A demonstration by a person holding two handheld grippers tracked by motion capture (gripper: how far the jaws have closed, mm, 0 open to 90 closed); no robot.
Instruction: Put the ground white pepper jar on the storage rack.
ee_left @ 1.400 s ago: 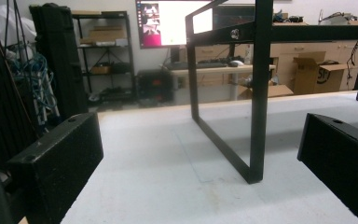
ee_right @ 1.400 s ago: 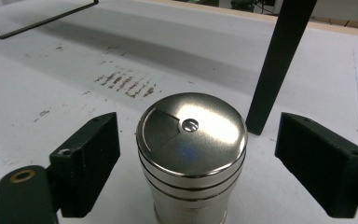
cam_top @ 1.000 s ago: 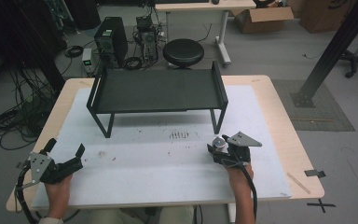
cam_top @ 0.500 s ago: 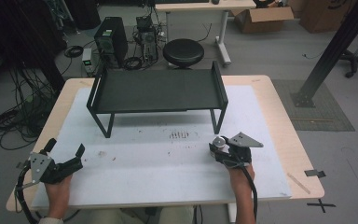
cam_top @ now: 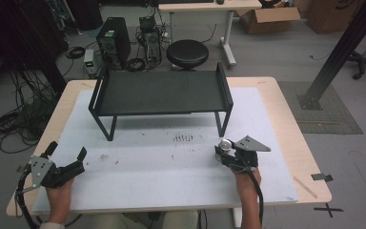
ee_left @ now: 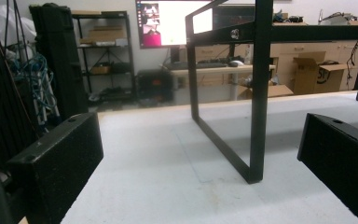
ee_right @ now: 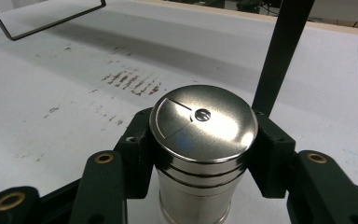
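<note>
A shiny steel cylinder (ee_right: pixel 201 144) with a round lid stands upright on the white mat, and my right gripper (ee_right: pixel 200 154) is shut on its sides. From above, the steel cylinder (cam_top: pixel 225 144) sits at the tip of the right gripper (cam_top: pixel 225 153), in front of the rack's right front leg. My left gripper (cam_top: pixel 69 162) rests near the mat's front left corner, open, with nothing between its jaws. In the left gripper view the left gripper (ee_left: pixel 200 163) faces the rack's leg (ee_left: pixel 256 93) across bare mat.
A black metal rack (cam_top: pixel 162 93) on thin legs stands at the back of the white mat (cam_top: pixel 171 162). Dark scuff marks (cam_top: pixel 183 138) lie in front of it. The wooden table edge (cam_top: pixel 310 157) runs along the right. Beyond the table are a stool (cam_top: pixel 187 53) and computers.
</note>
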